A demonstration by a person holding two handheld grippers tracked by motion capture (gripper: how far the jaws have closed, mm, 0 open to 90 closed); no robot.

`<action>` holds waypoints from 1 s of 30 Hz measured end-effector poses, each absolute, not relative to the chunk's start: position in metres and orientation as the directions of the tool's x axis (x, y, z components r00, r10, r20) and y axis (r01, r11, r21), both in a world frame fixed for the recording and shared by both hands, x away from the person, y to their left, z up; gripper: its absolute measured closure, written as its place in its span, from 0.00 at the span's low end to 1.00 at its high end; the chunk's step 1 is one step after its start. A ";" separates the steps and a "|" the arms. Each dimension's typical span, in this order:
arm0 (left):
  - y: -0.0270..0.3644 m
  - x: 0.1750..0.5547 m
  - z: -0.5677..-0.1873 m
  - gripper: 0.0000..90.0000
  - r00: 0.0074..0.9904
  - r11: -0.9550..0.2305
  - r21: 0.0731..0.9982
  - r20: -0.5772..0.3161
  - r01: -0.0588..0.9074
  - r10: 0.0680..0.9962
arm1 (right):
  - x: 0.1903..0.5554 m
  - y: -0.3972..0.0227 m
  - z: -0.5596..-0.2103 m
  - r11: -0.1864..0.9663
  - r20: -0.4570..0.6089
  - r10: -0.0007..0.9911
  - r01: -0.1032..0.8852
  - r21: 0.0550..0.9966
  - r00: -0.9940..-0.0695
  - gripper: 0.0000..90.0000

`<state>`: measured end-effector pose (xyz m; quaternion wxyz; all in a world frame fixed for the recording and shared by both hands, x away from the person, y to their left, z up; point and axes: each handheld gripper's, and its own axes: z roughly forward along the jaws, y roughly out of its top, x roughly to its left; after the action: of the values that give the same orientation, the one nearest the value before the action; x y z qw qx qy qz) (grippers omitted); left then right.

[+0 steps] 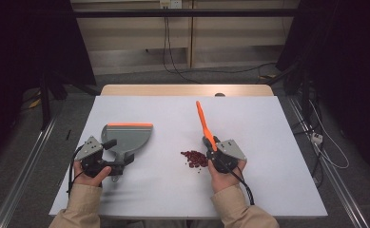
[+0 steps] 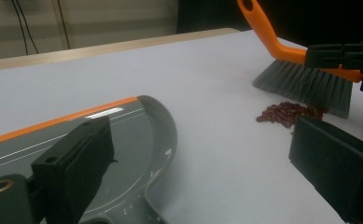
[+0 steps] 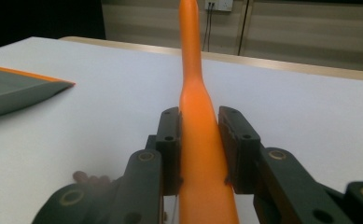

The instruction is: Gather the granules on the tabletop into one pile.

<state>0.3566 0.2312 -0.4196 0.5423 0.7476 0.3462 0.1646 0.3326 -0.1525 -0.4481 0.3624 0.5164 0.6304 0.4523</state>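
Observation:
A grey dustpan (image 1: pixel 128 135) with an orange lip lies on the left of the white table (image 1: pixel 249 190). My left gripper (image 1: pixel 113 156) is at its handle end. In the left gripper view, that gripper (image 2: pixel 198 154) has its jaws wide apart, with the dustpan (image 2: pixel 137 140) low between them by the left jaw. A brush with an orange handle (image 1: pixel 202 121) stands right of centre, my right gripper (image 1: pixel 211 148) shut on it. The right gripper's (image 3: pixel 198 135) pads clamp the brush handle (image 3: pixel 195 93). The brush's grey bristles (image 2: pixel 305 81) rest behind a small pile of red beans (image 1: pixel 194 159) (image 2: pixel 289 113).
A wooden strip (image 1: pixel 187 90) runs along the table's far edge. Beyond it, cables (image 1: pixel 170 52) hang down a wall panel. A white plug block (image 1: pixel 317 138) and cords lie on the floor at the right. Metal rails (image 1: pixel 23 175) flank the table.

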 end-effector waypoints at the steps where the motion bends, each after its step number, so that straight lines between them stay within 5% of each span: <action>1: 0.231 0.357 -0.419 0.07 0.707 -0.173 0.925 -0.128 0.338 0.696 | 0.333 -0.151 -0.448 0.049 0.019 0.979 0.322 0.945 -0.204 0.79; 14: 0.232 0.356 -0.419 0.07 0.706 -0.175 0.925 -0.125 0.337 0.697 | 0.338 -0.141 -0.446 0.056 0.018 0.974 0.316 0.947 -0.226 0.79; 30: 0.230 0.355 -0.419 0.06 0.693 -0.207 0.909 -0.113 0.361 0.712 | 0.349 -0.192 -0.442 0.060 0.043 0.957 0.343 0.937 -0.287 0.79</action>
<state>0.3552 0.2302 -0.4188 0.5210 0.7584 0.3537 0.1681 0.3488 -0.1917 -0.4417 0.3269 0.4996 0.6507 0.4692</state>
